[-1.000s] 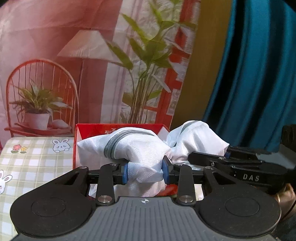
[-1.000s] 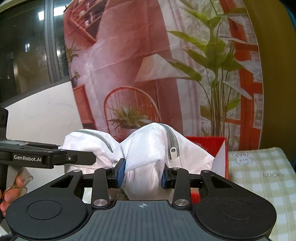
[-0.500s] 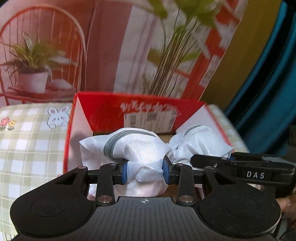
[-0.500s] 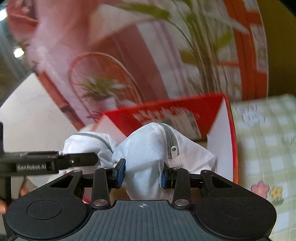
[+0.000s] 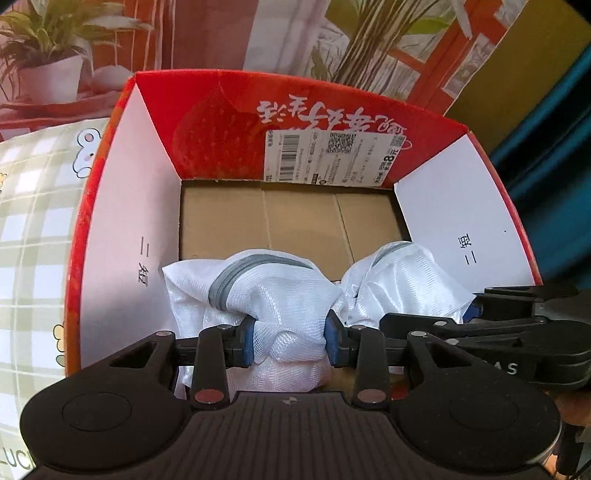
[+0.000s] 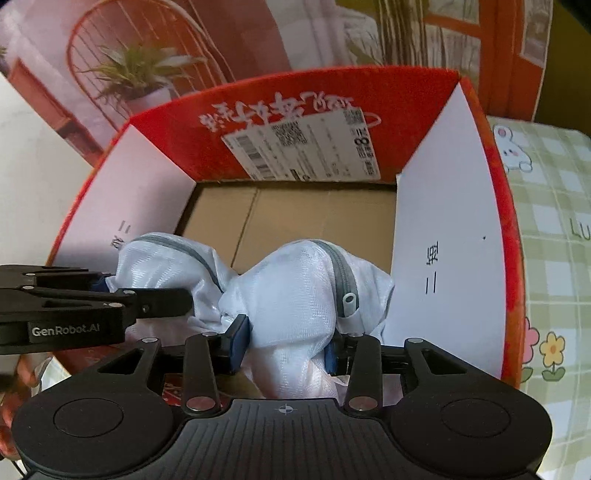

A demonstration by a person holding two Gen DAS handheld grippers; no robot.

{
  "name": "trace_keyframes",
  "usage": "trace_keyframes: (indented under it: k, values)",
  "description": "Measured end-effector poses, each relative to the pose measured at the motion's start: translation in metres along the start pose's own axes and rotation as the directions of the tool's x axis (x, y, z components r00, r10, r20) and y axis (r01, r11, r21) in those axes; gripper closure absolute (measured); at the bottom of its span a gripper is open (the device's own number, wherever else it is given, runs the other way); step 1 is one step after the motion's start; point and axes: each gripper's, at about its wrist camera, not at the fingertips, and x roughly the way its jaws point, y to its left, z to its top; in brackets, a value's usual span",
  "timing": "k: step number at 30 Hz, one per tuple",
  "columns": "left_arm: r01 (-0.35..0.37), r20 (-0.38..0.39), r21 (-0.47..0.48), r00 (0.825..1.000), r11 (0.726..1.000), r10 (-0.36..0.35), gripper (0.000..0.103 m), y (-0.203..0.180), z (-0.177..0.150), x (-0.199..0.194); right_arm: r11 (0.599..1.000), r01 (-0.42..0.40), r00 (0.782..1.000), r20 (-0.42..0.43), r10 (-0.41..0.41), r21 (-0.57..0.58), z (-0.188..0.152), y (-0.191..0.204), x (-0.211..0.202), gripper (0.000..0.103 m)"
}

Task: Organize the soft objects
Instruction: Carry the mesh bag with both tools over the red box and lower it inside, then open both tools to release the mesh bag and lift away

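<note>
A white mesh bag (image 5: 280,295) with a grey zipper is held between both grippers inside an open red cardboard box (image 5: 325,122). My left gripper (image 5: 290,341) is shut on the bag's left bunch. My right gripper (image 6: 282,345) is shut on the bag's right bunch (image 6: 295,291), beside the zipper pull. The bag hangs over the near part of the box's brown floor (image 5: 295,218). In the left wrist view the right gripper (image 5: 480,332) reaches in from the right. In the right wrist view the left gripper (image 6: 92,299) reaches in from the left.
The box (image 6: 461,240) has white inner side walls and a red far wall with a shipping label (image 5: 332,155). It stands on a green checked cloth (image 6: 554,221) with rabbit and flower prints. A printed backdrop (image 5: 221,33) hangs behind, with a teal curtain (image 5: 554,122) at right.
Both grippers have tilted down and lowered the mesh bag from above the box rim into the open box. The box floor has come into view. Both grips are unchanged.
</note>
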Motion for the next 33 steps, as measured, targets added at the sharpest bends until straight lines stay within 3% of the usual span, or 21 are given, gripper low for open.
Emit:
trace_keyframes:
  k: [9,12,15,17,21,33]
  values:
    - [-0.018,-0.019,0.041,1.0,0.999,0.019,0.06,-0.008,-0.001,0.008,0.998,0.056,0.997,-0.053,-0.056,-0.017,0.0,0.002,0.004,0.063]
    - [-0.034,0.011,0.05,0.999,0.998,0.033,0.05,-0.009,-0.002,0.001,0.998,0.055,0.998,-0.031,-0.056,-0.01,-0.001,0.001,-0.001,0.059]
    - [-0.036,0.046,0.057,0.998,0.998,0.034,0.037,-0.01,-0.005,-0.013,0.997,0.059,0.998,-0.004,-0.059,-0.044,-0.003,0.007,-0.009,0.048]
    - [-0.044,0.084,0.075,0.996,0.996,0.038,0.033,-0.012,-0.008,-0.026,0.992,0.09,0.996,0.02,-0.088,-0.09,-0.004,0.015,-0.017,0.041]
    - [-0.079,0.174,0.1,0.983,0.992,0.061,0.028,-0.016,-0.015,-0.056,0.989,0.091,0.992,0.093,-0.08,-0.12,-0.006,0.023,-0.041,0.024]
    - [-0.14,0.331,0.125,0.939,0.982,0.092,0.027,-0.031,-0.061,-0.119,0.984,0.028,0.974,0.225,0.012,-0.174,-0.041,0.043,-0.092,0.023]
